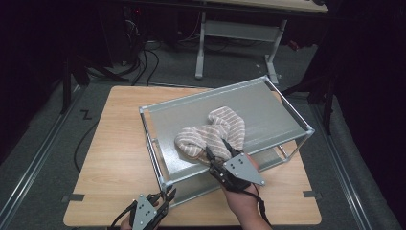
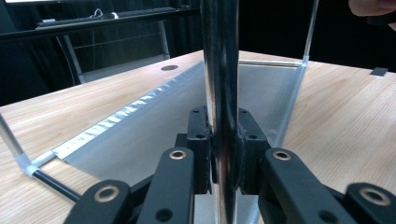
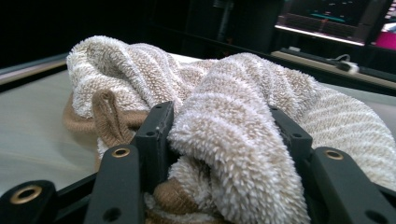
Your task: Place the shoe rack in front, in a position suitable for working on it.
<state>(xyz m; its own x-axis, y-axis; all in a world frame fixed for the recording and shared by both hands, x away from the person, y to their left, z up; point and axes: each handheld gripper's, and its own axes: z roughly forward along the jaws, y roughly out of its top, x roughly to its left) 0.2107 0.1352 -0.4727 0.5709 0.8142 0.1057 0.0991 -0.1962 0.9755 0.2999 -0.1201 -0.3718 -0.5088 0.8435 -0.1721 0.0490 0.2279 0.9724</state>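
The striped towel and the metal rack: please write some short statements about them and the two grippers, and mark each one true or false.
1. The striped towel lies on the top shelf of the metal rack. True.
2. The left gripper is closed on a post of the rack. True.
3. The right gripper hangs open, away from the towel. False: its jaws are around a fold of the towel.
4. The towel is folded flat and neat. False: it lies bunched.
5. The rack stands on the floor. False: it stands on the wooden table.
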